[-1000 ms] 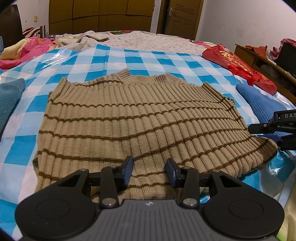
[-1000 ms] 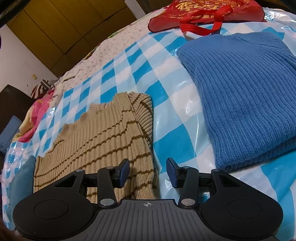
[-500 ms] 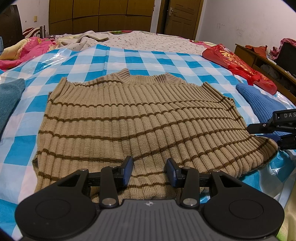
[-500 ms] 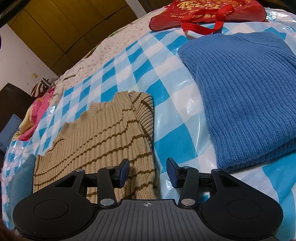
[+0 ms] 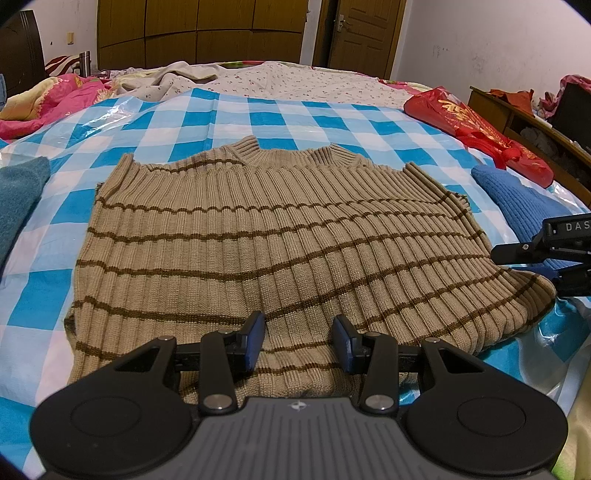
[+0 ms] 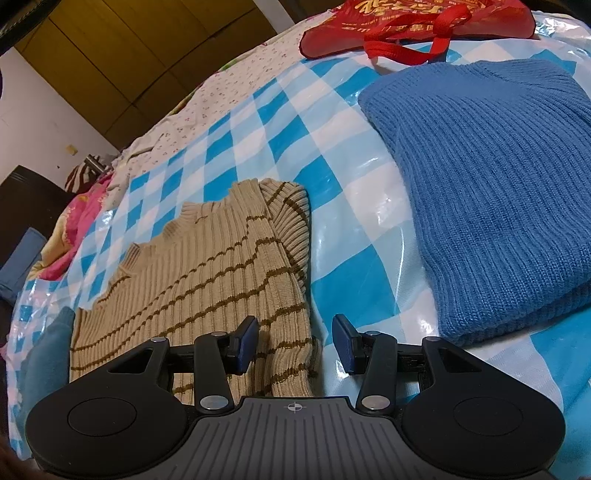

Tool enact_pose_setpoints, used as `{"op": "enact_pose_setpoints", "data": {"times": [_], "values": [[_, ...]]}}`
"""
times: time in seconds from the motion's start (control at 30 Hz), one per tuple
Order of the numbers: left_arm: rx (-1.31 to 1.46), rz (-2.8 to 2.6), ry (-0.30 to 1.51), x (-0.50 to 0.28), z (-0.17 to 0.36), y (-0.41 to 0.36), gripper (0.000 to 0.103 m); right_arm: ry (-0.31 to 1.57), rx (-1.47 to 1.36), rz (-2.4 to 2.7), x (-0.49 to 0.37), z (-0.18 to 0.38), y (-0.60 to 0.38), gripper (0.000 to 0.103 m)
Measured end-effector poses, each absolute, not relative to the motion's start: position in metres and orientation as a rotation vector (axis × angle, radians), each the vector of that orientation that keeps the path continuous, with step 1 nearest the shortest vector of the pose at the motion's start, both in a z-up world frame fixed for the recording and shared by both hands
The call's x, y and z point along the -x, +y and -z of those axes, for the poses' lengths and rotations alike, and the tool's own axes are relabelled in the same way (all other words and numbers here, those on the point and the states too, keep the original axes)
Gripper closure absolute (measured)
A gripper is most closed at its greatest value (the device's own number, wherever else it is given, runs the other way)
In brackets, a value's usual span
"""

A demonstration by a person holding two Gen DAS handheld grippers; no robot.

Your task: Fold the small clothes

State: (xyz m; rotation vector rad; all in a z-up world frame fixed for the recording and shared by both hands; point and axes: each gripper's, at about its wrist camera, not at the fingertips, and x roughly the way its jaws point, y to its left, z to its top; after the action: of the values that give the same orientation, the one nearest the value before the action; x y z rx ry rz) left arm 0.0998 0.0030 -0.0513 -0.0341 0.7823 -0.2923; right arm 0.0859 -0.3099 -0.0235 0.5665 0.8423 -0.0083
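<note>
A tan ribbed sweater with thin brown stripes (image 5: 266,243) lies flat on the blue-and-white checked sheet (image 5: 236,114), collar at the far side; its sleeves do not show. My left gripper (image 5: 298,341) is open and empty, hovering over the middle of the sweater's near hem. My right gripper (image 6: 294,343) is open and empty over the sweater's near right corner (image 6: 207,280); its black body shows at the right edge of the left wrist view (image 5: 554,247).
A folded blue knit sweater (image 6: 491,184) lies right of the tan one, with a red bag (image 6: 406,26) beyond it. A teal folded garment (image 5: 18,192) lies at the left. Pink bedding (image 5: 48,103) and a floral cover (image 5: 295,81) lie at the far side.
The right gripper has drifted very slightly, so the blue sweater sits a little lower in its view. The left gripper and the tan sweater have not moved.
</note>
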Motion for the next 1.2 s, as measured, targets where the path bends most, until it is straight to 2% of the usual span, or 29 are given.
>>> {"op": "enact_pose_setpoints", "data": {"times": [1.2], "values": [[0.020,0.293,0.779,-0.1003,0.0527,0.0015,0.050,0.851,-0.592,-0.025,-0.0910,0.0318,-0.3124,0.055]]}}
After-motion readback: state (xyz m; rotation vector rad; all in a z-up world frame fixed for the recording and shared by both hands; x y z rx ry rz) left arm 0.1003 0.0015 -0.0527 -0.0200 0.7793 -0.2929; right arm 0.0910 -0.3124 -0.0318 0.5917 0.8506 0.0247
